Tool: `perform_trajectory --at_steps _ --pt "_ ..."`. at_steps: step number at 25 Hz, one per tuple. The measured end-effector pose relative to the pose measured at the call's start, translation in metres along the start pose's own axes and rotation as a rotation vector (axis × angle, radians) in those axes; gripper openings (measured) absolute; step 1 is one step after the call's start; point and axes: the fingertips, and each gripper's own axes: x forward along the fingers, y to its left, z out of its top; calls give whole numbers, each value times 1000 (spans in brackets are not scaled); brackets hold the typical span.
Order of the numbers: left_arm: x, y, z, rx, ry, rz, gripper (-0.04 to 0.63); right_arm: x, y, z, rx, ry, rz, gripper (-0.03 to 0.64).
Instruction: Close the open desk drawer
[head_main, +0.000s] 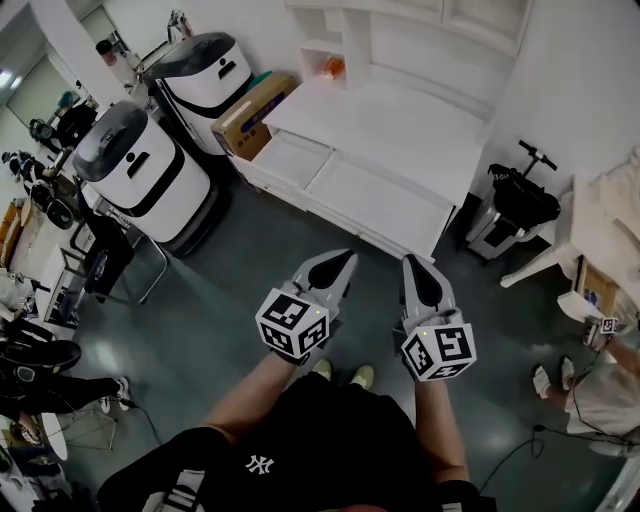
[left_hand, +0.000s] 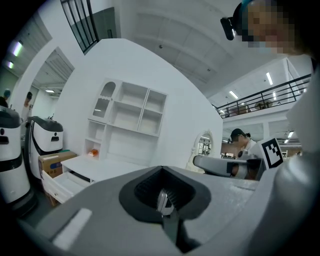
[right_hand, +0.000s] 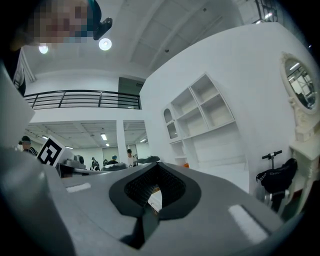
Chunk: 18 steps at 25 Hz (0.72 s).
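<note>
The white desk (head_main: 385, 115) stands ahead against the wall, with two drawers pulled out from its front. The smaller drawer (head_main: 288, 158) is at the left and the wide drawer (head_main: 378, 200) is nearer me. In the left gripper view the open drawer (left_hand: 64, 183) shows low at the left. My left gripper (head_main: 342, 262) and right gripper (head_main: 411, 264) hang side by side above the floor, short of the wide drawer and touching nothing. Both are shut and empty: left gripper (left_hand: 162, 199), right gripper (right_hand: 151, 195).
Two white round-topped machines (head_main: 150, 170) (head_main: 213, 68) stand at the left, with a cardboard box (head_main: 255, 110) against the desk's left end. A black scooter (head_main: 520, 195) is parked right of the desk. A chair (head_main: 110, 262) is at the left and a person (head_main: 600, 390) at the right.
</note>
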Motion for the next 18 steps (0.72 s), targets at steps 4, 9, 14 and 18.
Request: perform_trajectory --at_steps 4,9,14,18 --pt "5 -3 -4 4 5 17 0 0 -11 -1 12 -1 9 21" --pt "7 3 -16 4 25 44 1 5 -15 -6 26 4 26 21" --pt "16 11 -21 11 41 57 1 17 -19 -7 32 11 39 21" --pt "24 27 -23 12 37 64 0 35 -21 -15 30 26 46 21"
